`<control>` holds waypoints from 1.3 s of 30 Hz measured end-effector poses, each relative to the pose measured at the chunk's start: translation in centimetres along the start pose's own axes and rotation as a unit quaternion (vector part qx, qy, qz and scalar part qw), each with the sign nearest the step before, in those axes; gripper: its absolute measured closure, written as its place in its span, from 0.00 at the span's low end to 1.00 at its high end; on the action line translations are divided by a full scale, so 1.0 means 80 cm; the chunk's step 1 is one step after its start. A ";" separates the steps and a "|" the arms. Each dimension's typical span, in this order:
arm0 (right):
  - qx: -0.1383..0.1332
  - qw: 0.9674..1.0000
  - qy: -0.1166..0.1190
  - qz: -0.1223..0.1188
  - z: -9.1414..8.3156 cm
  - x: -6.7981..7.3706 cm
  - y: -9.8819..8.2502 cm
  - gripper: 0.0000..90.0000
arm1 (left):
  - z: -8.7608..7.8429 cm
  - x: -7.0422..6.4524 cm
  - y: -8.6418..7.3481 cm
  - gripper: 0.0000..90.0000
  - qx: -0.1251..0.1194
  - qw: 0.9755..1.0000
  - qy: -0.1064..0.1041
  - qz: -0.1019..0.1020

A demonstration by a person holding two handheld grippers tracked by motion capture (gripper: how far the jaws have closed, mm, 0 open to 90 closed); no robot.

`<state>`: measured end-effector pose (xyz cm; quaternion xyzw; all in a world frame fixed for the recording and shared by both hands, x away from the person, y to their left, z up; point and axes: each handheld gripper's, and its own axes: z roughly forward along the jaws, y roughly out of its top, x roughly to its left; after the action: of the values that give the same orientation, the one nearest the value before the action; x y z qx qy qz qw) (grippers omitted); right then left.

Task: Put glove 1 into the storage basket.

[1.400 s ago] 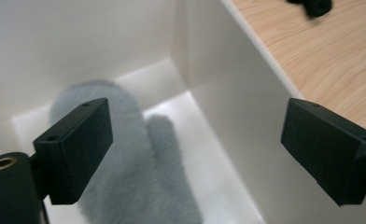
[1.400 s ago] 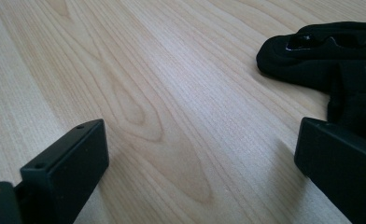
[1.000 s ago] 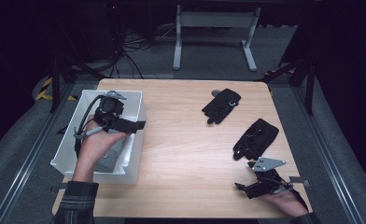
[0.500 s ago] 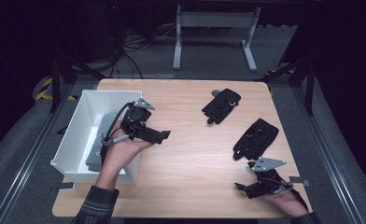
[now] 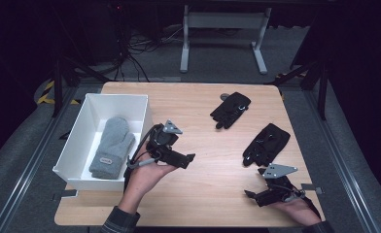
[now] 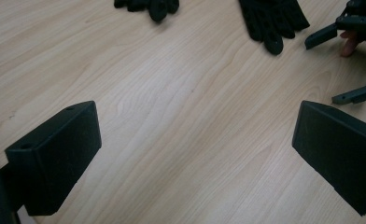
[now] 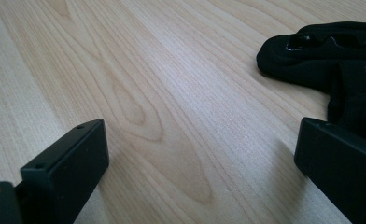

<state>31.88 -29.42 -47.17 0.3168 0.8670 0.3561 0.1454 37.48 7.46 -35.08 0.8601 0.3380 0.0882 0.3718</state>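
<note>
High view: we log grey mitten [image 5: 112, 146] inside white bin [image 5: 77, 141] at bench's [image 5: 198, 102] left edge. Left gripper [image 5: 182, 160] and right gripper [image 5: 253, 194] both gape wide, empty. Two black gloves [image 5: 230, 109] lie toward the right edge.

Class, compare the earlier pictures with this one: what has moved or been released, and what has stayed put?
The left gripper came out of the white bin, rightward over the table, jaws open, leaving the grey mitten inside. The right gripper and both black gloves stayed put.

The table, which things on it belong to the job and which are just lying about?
Likely the job:
white bin
grey mitten inside it
two black gloves
left hand-held gripper
right hand-held gripper

Lying about:
small round grey object by the far glove
</note>
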 end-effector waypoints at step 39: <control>-0.017 0.996 -0.089 0.024 -0.033 -0.050 0.035 1.00 | 0.097 -0.014 -0.128 0.00 0.028 0.996 -0.015 0.078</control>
<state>34.92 -31.92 -43.27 0.3657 0.8365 0.3447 0.2183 34.46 7.29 -47.61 0.8953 0.2664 0.0940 0.3445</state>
